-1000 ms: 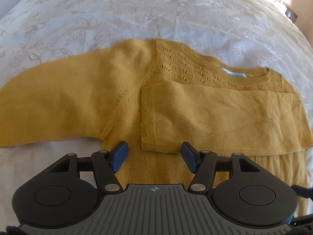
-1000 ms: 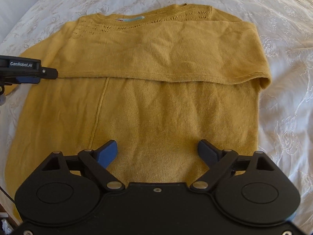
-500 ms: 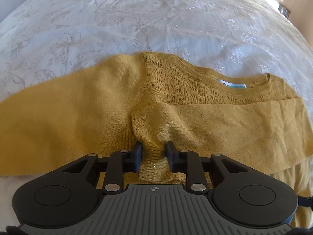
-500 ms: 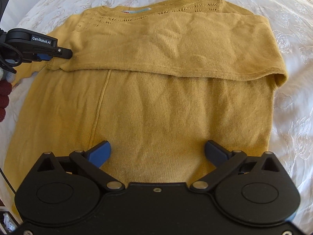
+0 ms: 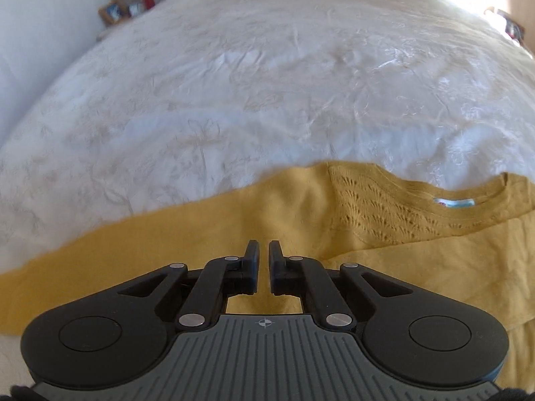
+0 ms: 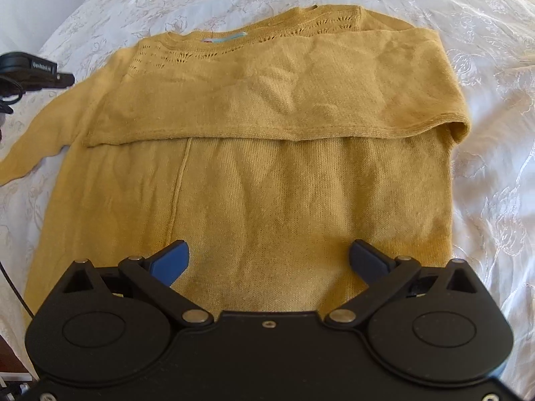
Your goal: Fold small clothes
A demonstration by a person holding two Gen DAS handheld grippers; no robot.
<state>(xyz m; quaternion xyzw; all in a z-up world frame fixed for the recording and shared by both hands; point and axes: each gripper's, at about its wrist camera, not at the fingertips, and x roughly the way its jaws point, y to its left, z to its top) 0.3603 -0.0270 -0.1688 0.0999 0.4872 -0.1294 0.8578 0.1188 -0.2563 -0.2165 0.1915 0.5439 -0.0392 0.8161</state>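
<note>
A mustard knit sweater (image 6: 284,200) lies flat on the white bedspread (image 6: 495,133), neckline and label (image 6: 224,37) at the far side. One sleeve (image 6: 284,100) is folded across its chest; the other sleeve (image 6: 43,133) stretches out to the left. My right gripper (image 6: 267,250) hangs open over the lower body of the sweater, nothing between its blue pads. My left gripper (image 5: 263,245) is shut, hovering over the outstretched sleeve (image 5: 133,250) near the shoulder; I see no cloth pinched in it. It also shows at the left edge of the right wrist view, the left gripper (image 6: 50,73).
The embroidered bedspread (image 5: 267,83) extends far beyond the sweater. A small table with framed pictures and a red item (image 5: 130,3) stands at the back left by a white wall. A black cable (image 6: 10,100) trails from the left gripper.
The left gripper closed at the cuff of the folded sleeve, then lifted and drew away to the left without it. The right gripper stayed open in place.
</note>
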